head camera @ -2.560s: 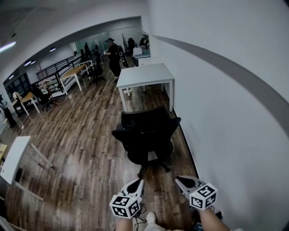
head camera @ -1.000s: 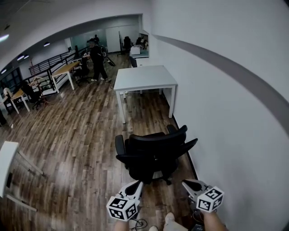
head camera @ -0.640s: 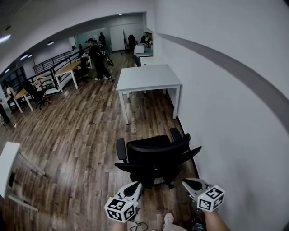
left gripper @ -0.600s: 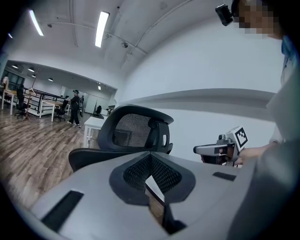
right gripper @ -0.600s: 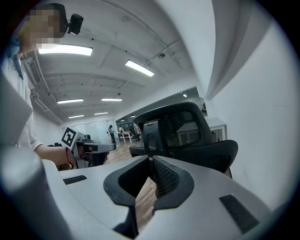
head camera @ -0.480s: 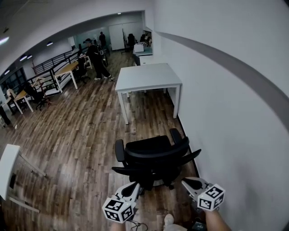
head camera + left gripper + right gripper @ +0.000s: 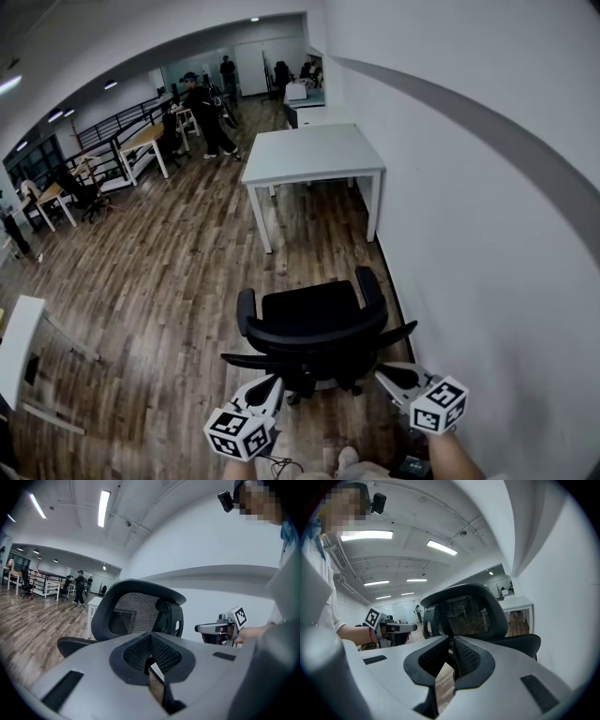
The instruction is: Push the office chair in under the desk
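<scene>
Standing on the wooden floor close to the white wall on the right, the one black office chair has its mesh back toward the person and its seat toward the single white counter, well apart from it. A bare strip of floor lies between the chair and the counter's near edge, and the space between the counter's legs is open. The counter's right side runs just beside the wall; to its left the floor opens wide toward other tables far off, where a person stands. Two grippers are in view. The left hand-held gripper has its jaws together with nothing between them, its tip at the left end of the chair's back. The right hand-held gripper is likewise closed and empty, near the right armrest. Whether either tip touches the chair cannot be told.
</scene>
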{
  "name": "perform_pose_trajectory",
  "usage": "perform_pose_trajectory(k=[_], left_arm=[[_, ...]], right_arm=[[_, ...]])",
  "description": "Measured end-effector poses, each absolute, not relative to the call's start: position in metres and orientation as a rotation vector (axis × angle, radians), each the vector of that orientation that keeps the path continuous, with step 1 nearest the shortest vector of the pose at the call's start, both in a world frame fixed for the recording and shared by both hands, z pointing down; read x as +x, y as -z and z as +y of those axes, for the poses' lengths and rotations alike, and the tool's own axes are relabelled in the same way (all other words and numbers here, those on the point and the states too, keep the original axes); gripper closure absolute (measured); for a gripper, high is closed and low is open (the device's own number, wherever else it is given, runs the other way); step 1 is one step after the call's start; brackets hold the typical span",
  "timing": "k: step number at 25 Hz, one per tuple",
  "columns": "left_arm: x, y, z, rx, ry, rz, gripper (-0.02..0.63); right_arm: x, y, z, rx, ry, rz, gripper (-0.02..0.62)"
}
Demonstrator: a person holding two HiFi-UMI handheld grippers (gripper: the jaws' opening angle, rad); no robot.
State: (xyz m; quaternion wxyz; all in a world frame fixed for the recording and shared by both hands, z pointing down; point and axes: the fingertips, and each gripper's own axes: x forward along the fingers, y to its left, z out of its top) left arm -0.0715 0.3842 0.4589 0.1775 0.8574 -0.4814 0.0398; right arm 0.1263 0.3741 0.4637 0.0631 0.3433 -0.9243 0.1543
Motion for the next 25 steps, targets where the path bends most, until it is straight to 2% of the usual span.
perform_pose_trajectory(k=[25], left_arm=[[-0.084,-0.459,0.362,2.465,-0.184,-1.323,0.603]], right_arm=[[0.112,-0.472,0.356,0.903,-0.487,-2.758,0.557]])
